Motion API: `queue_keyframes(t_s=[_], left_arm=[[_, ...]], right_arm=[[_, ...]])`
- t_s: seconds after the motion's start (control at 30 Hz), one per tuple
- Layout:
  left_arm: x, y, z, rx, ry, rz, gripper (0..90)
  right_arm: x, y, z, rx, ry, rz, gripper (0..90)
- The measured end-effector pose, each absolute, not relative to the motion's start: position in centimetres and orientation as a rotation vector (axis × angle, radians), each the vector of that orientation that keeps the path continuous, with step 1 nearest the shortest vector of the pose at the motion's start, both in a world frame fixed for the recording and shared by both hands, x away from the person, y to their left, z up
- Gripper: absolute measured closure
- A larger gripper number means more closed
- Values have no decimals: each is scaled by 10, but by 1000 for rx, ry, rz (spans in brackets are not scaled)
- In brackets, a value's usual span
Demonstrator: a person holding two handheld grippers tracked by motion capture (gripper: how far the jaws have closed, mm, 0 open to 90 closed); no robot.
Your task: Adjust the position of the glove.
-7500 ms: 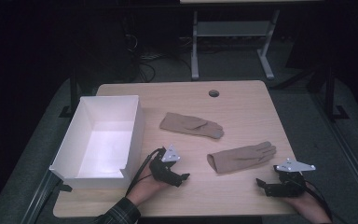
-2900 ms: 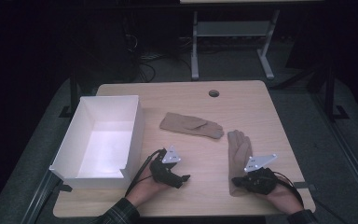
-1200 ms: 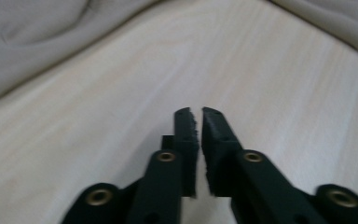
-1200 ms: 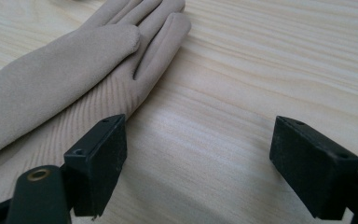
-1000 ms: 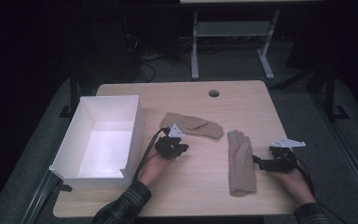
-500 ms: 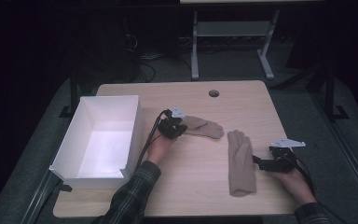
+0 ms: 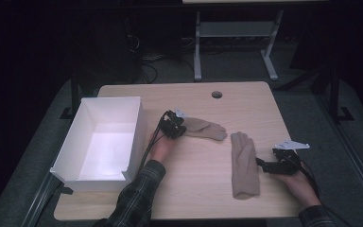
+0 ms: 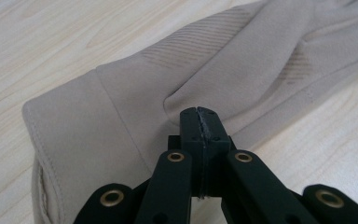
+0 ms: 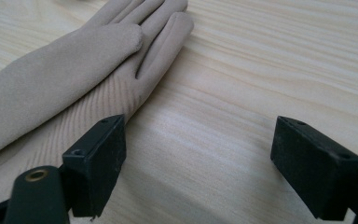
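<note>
Pale wood grain covers the table [image 7: 189,198], which stands in a dark room with a white box [image 7: 105,142] at its left side. On the left gripper [image 8: 199,120] the jaws are seen pressed together, and a small fold of fabric appears to be pinched between them near the cuff of the far glove [image 7: 204,128]; in the high view the same gripper [image 7: 174,126] sits at that glove's box-side end. From the pinch the far glove's long axis runs away to the right across the table, its fingertips pointing away from the box, so the box lies just behind the gripper and close beside it. A short pull toward the left is judged to be what the coming move turns on. The right gripper [image 9: 198,172] is held with its jaws spread wide over bare wood, nothing between them. The near glove [image 9: 70,74] lies just beside its left jaw, apparently touching it; in the high view the near glove [image 7: 244,165] lies lengthwise, away from the person, with the right gripper [image 7: 283,163] at its right.
</note>
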State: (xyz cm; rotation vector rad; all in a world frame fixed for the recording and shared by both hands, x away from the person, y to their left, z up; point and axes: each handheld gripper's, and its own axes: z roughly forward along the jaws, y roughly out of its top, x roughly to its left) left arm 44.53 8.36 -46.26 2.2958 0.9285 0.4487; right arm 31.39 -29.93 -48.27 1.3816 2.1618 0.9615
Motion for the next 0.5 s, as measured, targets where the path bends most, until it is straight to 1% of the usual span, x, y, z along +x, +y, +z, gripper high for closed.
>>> queue_keyframes(t_s=[0.33, 0.5], left_arm=[[430, 81, -459, 2327, 931, 392, 895], [417, 80, -457, 2339, 938, 338, 895]], right_arm=[[314, -299, -483, 1376, 2167, 961, 178], [314, -299, -483, 1375, 2171, 964, 178]])
